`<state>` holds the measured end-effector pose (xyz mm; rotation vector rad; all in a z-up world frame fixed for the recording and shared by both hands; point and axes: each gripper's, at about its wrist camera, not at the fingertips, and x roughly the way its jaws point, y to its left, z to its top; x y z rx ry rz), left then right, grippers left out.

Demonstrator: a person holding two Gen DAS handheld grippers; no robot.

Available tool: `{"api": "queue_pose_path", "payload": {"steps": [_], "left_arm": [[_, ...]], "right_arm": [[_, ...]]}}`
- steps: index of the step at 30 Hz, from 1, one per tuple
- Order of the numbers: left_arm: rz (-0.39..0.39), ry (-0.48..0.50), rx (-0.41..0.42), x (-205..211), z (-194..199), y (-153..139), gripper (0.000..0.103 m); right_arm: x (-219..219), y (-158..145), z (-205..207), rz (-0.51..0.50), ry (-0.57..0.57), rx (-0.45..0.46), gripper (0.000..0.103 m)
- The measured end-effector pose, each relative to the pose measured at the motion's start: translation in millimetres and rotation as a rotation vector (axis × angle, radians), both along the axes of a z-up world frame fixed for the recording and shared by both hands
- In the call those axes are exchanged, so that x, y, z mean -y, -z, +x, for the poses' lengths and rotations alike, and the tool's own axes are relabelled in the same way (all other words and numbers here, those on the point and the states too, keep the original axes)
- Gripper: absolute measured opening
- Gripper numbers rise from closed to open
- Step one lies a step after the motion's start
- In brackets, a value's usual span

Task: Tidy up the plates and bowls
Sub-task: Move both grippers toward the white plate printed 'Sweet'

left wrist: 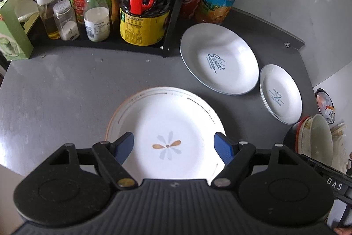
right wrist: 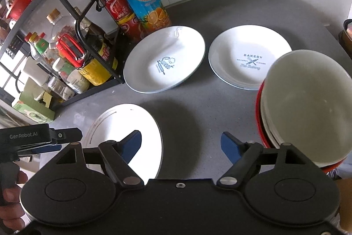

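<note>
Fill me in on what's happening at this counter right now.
A person holds a gripper in each hand over a grey counter, sorting dishes. The left gripper is open above the flower plate, not gripping it. The right gripper is open too, over bare counter between that plate and the stack of bowls. The Sweet plate and the Bakery plates sit side by side farther back, near the condiment rack.

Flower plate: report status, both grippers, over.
Left gripper open, poised over flower plate. Right gripper open, empty, over bare counter. Bowl stack to its right. Nothing blocking.
</note>
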<state>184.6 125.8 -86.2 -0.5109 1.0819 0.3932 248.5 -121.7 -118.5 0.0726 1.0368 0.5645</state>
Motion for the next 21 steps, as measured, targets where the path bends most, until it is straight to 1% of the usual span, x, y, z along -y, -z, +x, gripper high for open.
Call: {"api": "queue_pose_path", "payload": {"steps": [4,11,21], "left_arm": [[0.001,0.029,0.003,-9.4,7.3,4.3,0.078],[0.019,0.066,0.036,-22.5,23.2,10.7,0.078],[0.023,0.114,0.055,-39.0,60.4,29.1,0.075]], "right_arm": [[-11.9,3.9,-0.9,-0.005,0.016,0.014,0.080],[-30.5,10.8,6.1,0.014,0.047,0.020,0.080],[-46.0,21.8,34.8,0.046,0.136,0.026,0.079]]}}
